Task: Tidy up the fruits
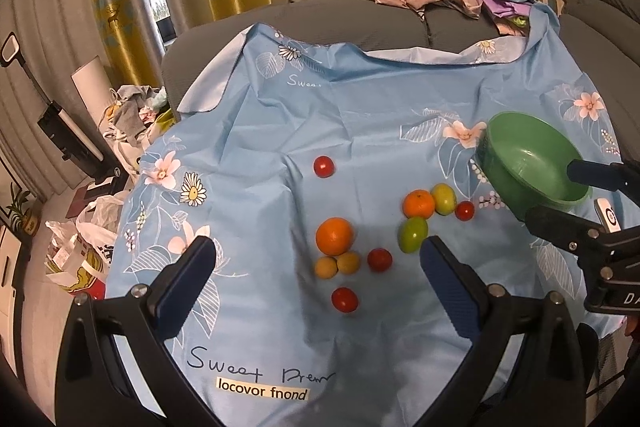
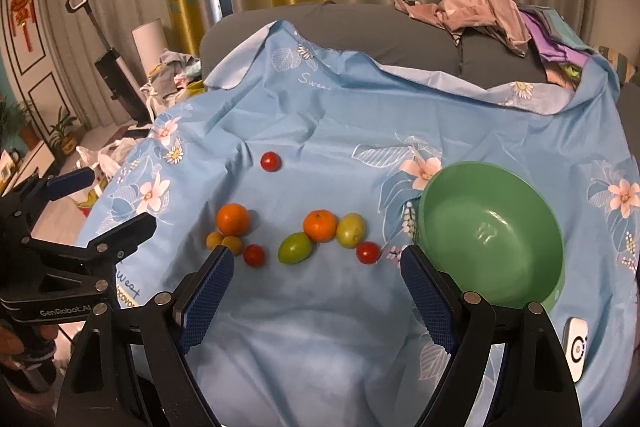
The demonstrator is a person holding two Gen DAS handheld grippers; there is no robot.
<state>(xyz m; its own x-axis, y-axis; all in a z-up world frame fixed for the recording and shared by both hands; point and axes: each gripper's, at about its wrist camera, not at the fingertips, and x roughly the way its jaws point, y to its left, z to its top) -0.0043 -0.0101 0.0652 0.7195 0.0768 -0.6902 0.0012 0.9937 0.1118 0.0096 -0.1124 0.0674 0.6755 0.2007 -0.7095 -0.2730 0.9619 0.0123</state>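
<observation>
Loose fruits lie on a blue flowered cloth (image 1: pixel 360 115): a big orange (image 1: pixel 334 236), a smaller orange (image 1: pixel 418 203), two green fruits (image 1: pixel 413 235), two small yellow ones (image 1: pixel 325 267) and several red tomatoes (image 1: pixel 379 259). An empty green bowl (image 2: pixel 492 231) stands tilted at the right of the cloth. My left gripper (image 1: pixel 316 247) hovers open above the big orange and the yellow fruits. My right gripper (image 2: pixel 317 255) is open too, held over the cloth just in front of the green fruit (image 2: pixel 295 247), with the bowl beside its right finger. Neither holds anything.
The cloth covers a grey sofa (image 2: pixel 360 23) with a heap of clothes (image 2: pixel 480 7) at the back right. A small white device (image 2: pixel 576 347) lies near the bowl. Plastic bags (image 1: pixel 84 247), laundry and a stick vacuum (image 1: pixel 68 131) crowd the floor at the left.
</observation>
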